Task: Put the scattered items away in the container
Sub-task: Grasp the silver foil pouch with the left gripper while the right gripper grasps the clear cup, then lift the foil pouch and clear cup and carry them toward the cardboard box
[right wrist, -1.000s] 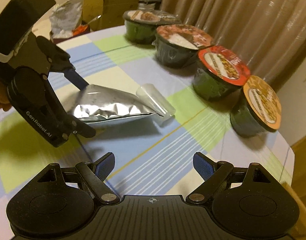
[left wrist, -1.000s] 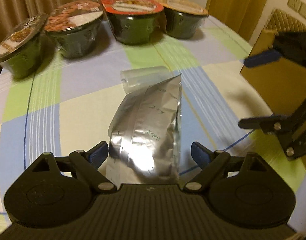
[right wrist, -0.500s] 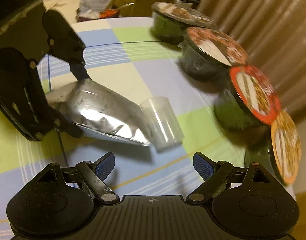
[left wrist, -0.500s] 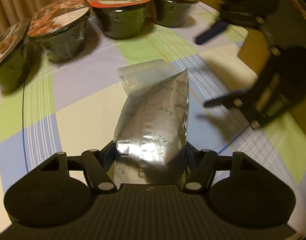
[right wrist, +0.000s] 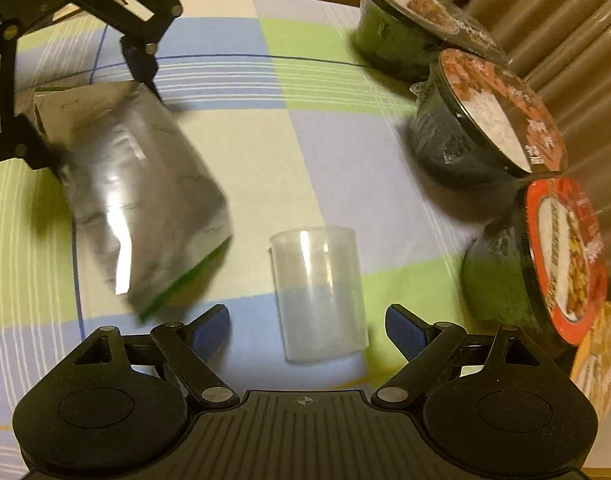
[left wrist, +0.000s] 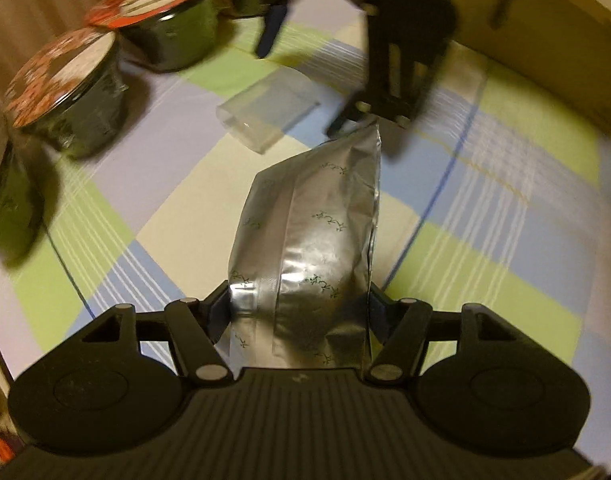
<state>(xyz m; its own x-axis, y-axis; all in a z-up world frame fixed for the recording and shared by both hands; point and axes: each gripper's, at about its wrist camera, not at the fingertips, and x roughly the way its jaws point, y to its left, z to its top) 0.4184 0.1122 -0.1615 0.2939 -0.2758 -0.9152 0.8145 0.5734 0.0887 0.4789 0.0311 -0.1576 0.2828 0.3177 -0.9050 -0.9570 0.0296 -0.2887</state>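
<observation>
Left tongs (left wrist: 299, 312) clamp silver foil pouch (left wrist: 313, 240) above surface (right wrist: 345, 152); right tongs (right wrist: 307, 328) wide, straddling clear plastic cup (right wrist: 319, 292).

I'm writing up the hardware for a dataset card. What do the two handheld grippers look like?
Both look alike. The left gripper and right gripper have matte black bodies with a ribbed top plate, two round housings, and black linkage arms joined by silver rivets. The fingers carry blue textured pads. A small crosshair mark sits centred on the right one's plate. No cables or sleeves show.
</observation>
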